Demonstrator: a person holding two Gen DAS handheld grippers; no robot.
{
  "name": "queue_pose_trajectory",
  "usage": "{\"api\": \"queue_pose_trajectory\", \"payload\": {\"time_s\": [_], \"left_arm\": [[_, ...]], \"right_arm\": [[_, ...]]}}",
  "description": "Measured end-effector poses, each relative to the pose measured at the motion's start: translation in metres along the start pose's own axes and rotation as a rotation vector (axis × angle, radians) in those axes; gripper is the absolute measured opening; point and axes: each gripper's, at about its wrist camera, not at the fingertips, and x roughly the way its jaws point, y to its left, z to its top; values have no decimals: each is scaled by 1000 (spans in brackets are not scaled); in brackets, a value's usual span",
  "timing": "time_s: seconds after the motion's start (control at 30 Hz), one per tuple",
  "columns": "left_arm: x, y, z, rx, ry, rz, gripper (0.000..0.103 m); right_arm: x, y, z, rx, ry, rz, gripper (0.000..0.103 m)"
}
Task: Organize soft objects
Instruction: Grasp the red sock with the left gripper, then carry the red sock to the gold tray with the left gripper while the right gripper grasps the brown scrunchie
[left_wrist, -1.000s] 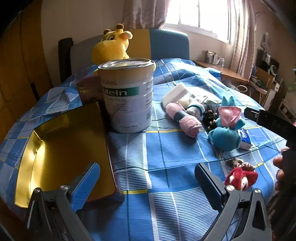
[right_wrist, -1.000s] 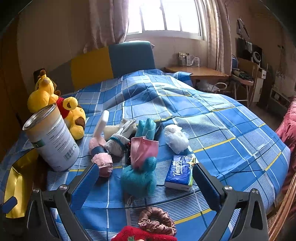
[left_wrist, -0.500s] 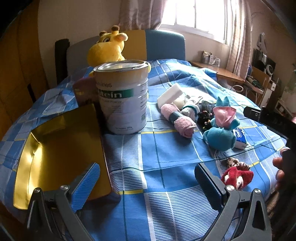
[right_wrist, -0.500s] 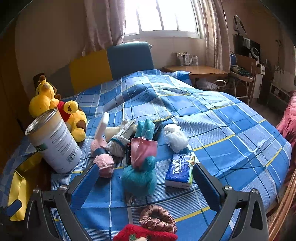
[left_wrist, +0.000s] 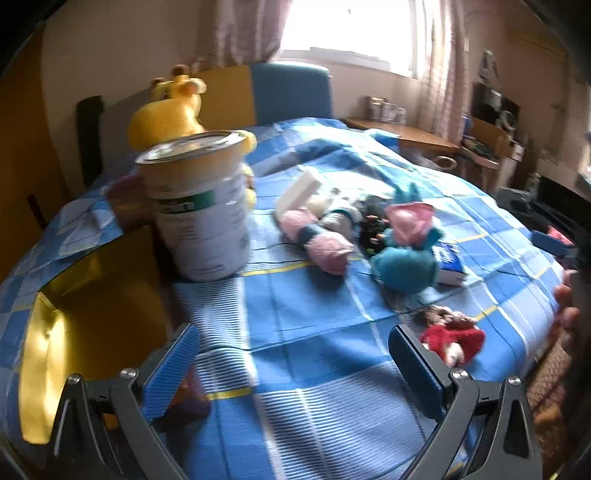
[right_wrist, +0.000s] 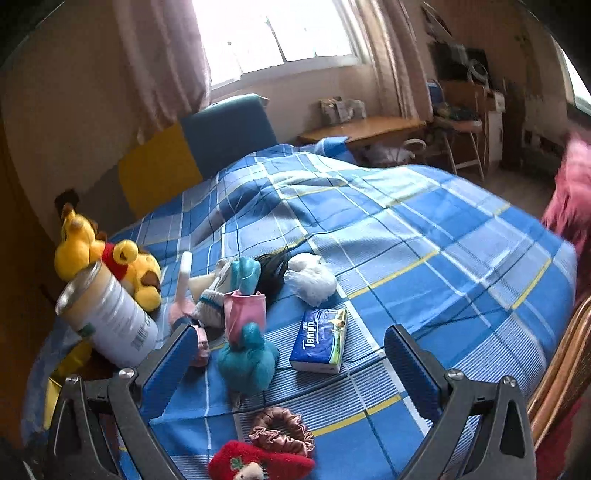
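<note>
Soft things lie on a blue checked bedspread (right_wrist: 424, 236). A teal plush with a pink cloth (right_wrist: 246, 347) (left_wrist: 404, 254) sits in the middle. Beside it lie a rolled pink towel (left_wrist: 317, 240), a striped sock (right_wrist: 212, 304) and a white bundle (right_wrist: 312, 277). Nearer me are a brown scrunchie (right_wrist: 282, 434) and a red plush (right_wrist: 255, 461) (left_wrist: 452, 338). Yellow plush toys (right_wrist: 107, 264) (left_wrist: 166, 110) sit at the back. My left gripper (left_wrist: 293, 362) hovers open over bare bedspread. My right gripper (right_wrist: 288, 360) is open above the scrunchie, holding nothing.
A tall white tin (left_wrist: 201, 206) (right_wrist: 107, 321) stands at the left by an open gold box (left_wrist: 85, 314). A Tempo tissue pack (right_wrist: 319, 341) lies right of the teal plush. A desk and chair (right_wrist: 454, 136) stand beyond the bed. A hand (left_wrist: 567, 314) shows at the right edge.
Both views have shifted: the left camera has drawn back and swung, blurring the scene. The right gripper has risen and tilted. Nothing on the bed has moved, and both grippers stay open.
</note>
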Motion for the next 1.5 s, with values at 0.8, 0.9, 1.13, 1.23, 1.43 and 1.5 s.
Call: {"api": "queue_pose_trajectory", "payload": {"time_s": [0.8,0.9,1.13,1.23,1.43,1.5], "left_arm": [[81,-112,-9,321,283,-371,71],[91,-118,-16,323,307,-402,46],[70,-79,-19,237,256,-416,32],[60,-57,-27,219,243,-377,32],[51,-22,-37,144,233,-294,32],[47,-12,-38,114,222,-282,32]], "right_arm": [[-1,-24,-3,125,-29,66,103],[-1,-24,-3,124,-25,59,103],[5,-20,-4,99,3,19,103],[17,-9,-5,38,82,-11,102],[74,33,-32,-198,449,-68,88],[86,45,-47,-284,523,-105,87]]}}
